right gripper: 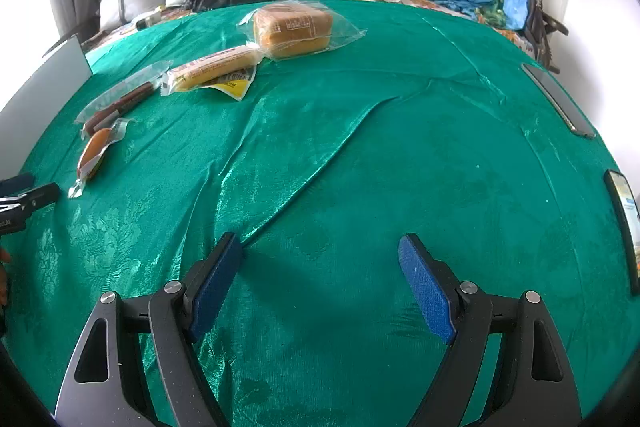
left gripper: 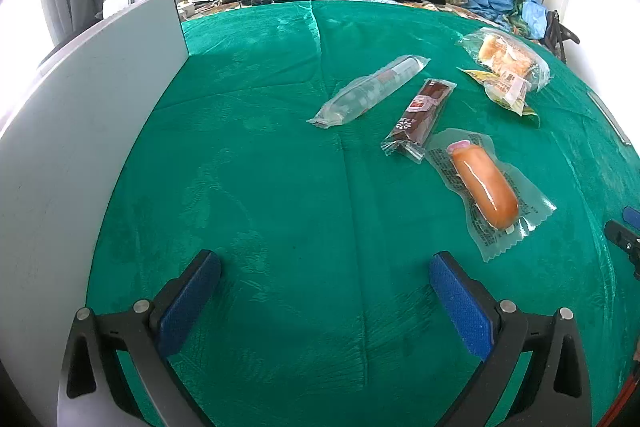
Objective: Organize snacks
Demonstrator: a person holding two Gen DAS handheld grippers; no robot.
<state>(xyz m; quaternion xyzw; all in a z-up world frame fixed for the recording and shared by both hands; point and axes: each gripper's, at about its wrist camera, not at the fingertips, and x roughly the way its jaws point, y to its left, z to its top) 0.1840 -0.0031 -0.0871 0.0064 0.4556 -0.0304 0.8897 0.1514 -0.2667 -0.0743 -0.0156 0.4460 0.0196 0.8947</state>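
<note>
On the green cloth (left gripper: 280, 187) we hold both tools wide open and empty: left gripper (left gripper: 324, 267), then right gripper (right gripper: 320, 255). Rightward from the left gripper lie the clear packet (left gripper: 370, 91), brown bar (left gripper: 420, 115), sausage (left gripper: 484, 187) and bread (left gripper: 506, 59). We judge the slick wrappers may slip from our pads, or loose cloth folds may get pinched.

Left hand-held gripper (left gripper: 324, 263): two black fingers, each lined on its inner face with a blue textured pad. Each finger hangs on black angular linkage arms with triangular cut-outs, pinned by round silver rivets. Right hand-held gripper (right gripper: 320, 247): same build, blue pads (right gripper: 426, 291), black linkages, silver rivets. White lettering shows on the left unit's black body in the right wrist view; illegible.
</note>
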